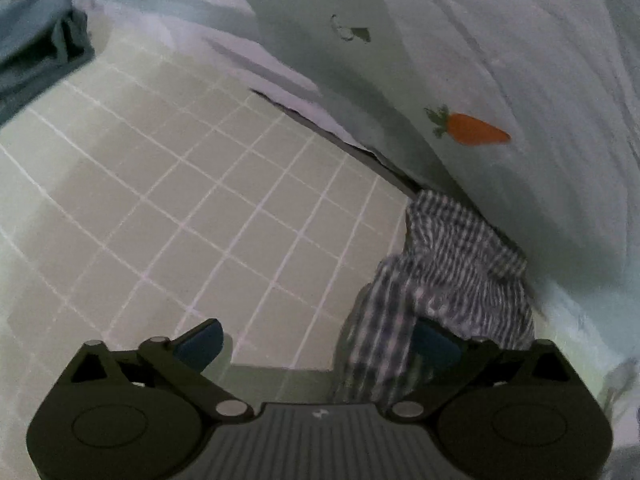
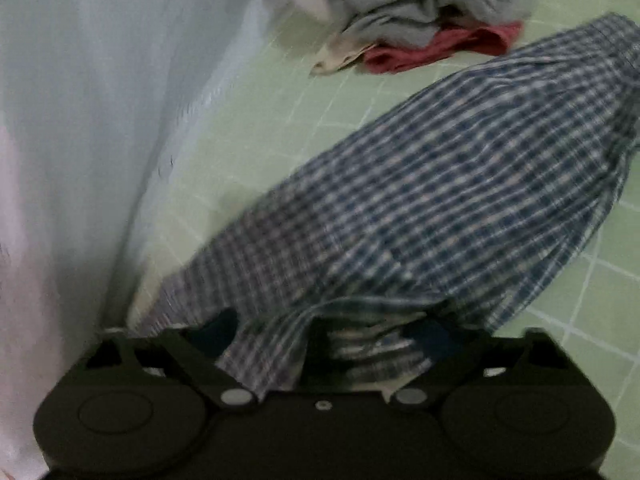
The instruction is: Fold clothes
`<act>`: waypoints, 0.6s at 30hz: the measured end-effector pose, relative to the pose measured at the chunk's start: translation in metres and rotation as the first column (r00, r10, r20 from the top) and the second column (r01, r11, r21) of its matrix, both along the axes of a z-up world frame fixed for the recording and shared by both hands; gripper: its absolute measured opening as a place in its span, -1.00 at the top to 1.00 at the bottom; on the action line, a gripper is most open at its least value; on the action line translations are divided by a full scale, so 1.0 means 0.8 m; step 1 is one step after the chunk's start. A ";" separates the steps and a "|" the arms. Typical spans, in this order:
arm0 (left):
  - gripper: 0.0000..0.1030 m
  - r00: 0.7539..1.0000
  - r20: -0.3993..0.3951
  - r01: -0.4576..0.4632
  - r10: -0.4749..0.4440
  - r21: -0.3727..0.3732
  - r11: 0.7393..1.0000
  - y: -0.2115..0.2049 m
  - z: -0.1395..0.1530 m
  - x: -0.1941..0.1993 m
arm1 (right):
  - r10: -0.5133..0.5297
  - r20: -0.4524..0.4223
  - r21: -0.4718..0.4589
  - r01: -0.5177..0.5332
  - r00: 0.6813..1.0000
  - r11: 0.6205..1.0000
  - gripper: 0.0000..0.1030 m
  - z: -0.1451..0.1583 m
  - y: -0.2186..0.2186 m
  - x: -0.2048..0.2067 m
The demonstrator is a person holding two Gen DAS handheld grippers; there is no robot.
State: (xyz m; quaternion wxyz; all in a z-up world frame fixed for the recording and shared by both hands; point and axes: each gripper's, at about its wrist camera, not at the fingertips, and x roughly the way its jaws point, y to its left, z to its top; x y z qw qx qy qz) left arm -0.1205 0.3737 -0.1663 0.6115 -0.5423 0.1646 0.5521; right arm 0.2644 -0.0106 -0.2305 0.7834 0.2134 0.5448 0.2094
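A blue-and-white checked shirt (image 2: pixel 420 184) lies bunched on a green gridded mat (image 2: pixel 248 128). In the right wrist view my right gripper (image 2: pixel 326 332) stands wide at the shirt's near edge. Folds of the cloth lie between and over its fingers (image 2: pixel 216 330), and the pads do not visibly press on it. In the left wrist view the same shirt (image 1: pixel 452 264) hangs crumpled at the right and drapes against the right finger (image 1: pixel 436 344). My left gripper (image 1: pixel 318 344) is open, with mostly bare mat (image 1: pixel 200 184) between its fingers.
Pale bedding with an orange carrot print (image 1: pixel 468 130) borders the mat at the right. A blue-grey garment (image 1: pixel 36 40) lies at the far left. A pile with grey clothes (image 2: pixel 420 4) on a red garment (image 2: pixel 440 50) sits behind the shirt. White fabric (image 2: pixel 80 120) rises at the left.
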 end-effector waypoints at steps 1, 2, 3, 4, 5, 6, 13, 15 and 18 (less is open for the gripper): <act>-0.60 1.000 -0.001 -0.001 0.001 -0.009 1.000 0.006 -0.003 0.002 | 0.003 0.025 0.002 -0.003 1.000 1.000 -0.38 0.005 -0.001 0.001; -0.53 1.000 -0.006 0.002 -0.002 -0.016 1.000 0.012 -0.005 0.004 | 0.006 0.049 0.004 -0.006 0.999 1.000 -0.13 0.009 -0.003 0.002; -0.41 1.000 -0.011 0.006 -0.006 -0.024 1.000 0.018 -0.007 0.007 | 0.008 0.074 0.006 -0.009 0.997 1.000 0.00 0.014 -0.004 0.004; -0.24 1.000 -0.013 0.009 -0.009 -0.030 1.000 0.023 -0.009 0.009 | 0.011 0.098 0.007 -0.012 0.995 1.000 0.05 0.018 -0.006 0.005; -0.14 1.000 -0.011 0.014 -0.014 -0.030 0.999 0.028 -0.010 0.012 | 0.033 0.127 0.015 -0.035 0.991 0.999 0.27 0.022 -0.006 0.007; 0.12 1.000 -0.009 0.019 -0.019 -0.029 0.999 0.031 -0.011 0.014 | 0.055 0.156 0.021 -0.059 0.986 0.998 0.50 0.026 -0.006 0.010; 0.96 0.999 -0.048 0.011 -0.009 0.032 0.999 0.048 0.009 0.029 | 0.139 0.368 0.029 -0.161 0.919 0.987 0.76 0.067 0.012 0.021; 0.96 0.999 -0.042 0.000 0.003 0.079 0.997 0.052 0.029 0.027 | 0.125 0.432 0.056 -0.166 0.893 0.985 0.88 0.085 0.017 0.027; 0.96 1.000 -0.010 0.007 -0.006 0.109 0.994 0.058 0.052 0.029 | 0.075 0.524 0.138 -0.172 0.849 0.975 0.88 0.120 0.019 0.038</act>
